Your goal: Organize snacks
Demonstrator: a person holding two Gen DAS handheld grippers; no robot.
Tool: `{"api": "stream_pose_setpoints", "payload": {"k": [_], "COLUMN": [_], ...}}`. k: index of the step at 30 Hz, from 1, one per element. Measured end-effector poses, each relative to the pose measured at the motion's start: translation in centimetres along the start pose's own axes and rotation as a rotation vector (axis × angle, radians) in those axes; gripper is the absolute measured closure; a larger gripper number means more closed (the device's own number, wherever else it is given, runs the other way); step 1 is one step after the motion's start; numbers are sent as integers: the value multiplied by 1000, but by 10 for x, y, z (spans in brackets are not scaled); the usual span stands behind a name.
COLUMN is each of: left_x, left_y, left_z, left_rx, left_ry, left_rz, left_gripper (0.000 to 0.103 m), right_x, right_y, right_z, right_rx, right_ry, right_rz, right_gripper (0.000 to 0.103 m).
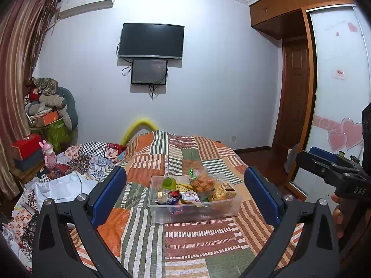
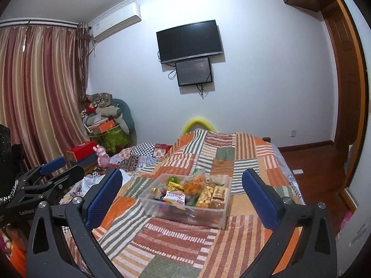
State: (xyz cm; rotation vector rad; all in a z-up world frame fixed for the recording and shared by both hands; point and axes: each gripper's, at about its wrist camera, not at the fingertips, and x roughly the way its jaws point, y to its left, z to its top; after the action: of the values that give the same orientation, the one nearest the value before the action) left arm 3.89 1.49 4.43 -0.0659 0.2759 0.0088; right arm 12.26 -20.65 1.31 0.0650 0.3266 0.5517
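Observation:
A clear plastic box [image 1: 194, 208] [image 2: 183, 216] stands on the striped patchwork quilt [image 1: 199, 234] [image 2: 176, 238] of a bed. It holds several snacks: a green jelly cup [image 1: 168, 183] [image 2: 174, 179], a bag of orange crisps [image 1: 203, 183] [image 2: 193, 185], a red-and-white packet [image 1: 191, 197] [image 2: 176, 197] and a bag of pale puffs [image 1: 220, 193] [image 2: 206, 195]. My left gripper [image 1: 185, 170] is open in front of the box and short of it, with nothing between its blue pads. My right gripper [image 2: 182, 171] is open too, also short of the box, and shows at the right edge of the left wrist view [image 1: 324, 164].
Crumpled cloth and paper [image 1: 67, 185] lie on the bed's left side. A pink rabbit toy [image 1: 48, 153] and a red box [image 1: 26, 146] stand beyond it. A wardrobe [image 1: 336, 88] and a wooden floor [image 2: 313, 162] are on the right. A TV [image 1: 150, 40] hangs on the far wall.

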Motion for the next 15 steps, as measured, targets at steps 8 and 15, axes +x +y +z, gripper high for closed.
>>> {"api": "stream_pose_setpoints", "payload": {"k": [8, 15], "left_x": [1, 2], "left_y": [-2, -4], "left_z": [-4, -7], "left_rx": [11, 13], "left_ry": [1, -2], "left_rz": [-8, -15], "left_gripper": [0, 0], "right_x": [-2, -1], "right_y": [3, 5], "right_z": [-2, -6], "right_rx": [-19, -34], "right_ry": [-2, 8], "right_rz": [-13, -19], "right_gripper": [0, 0]}}
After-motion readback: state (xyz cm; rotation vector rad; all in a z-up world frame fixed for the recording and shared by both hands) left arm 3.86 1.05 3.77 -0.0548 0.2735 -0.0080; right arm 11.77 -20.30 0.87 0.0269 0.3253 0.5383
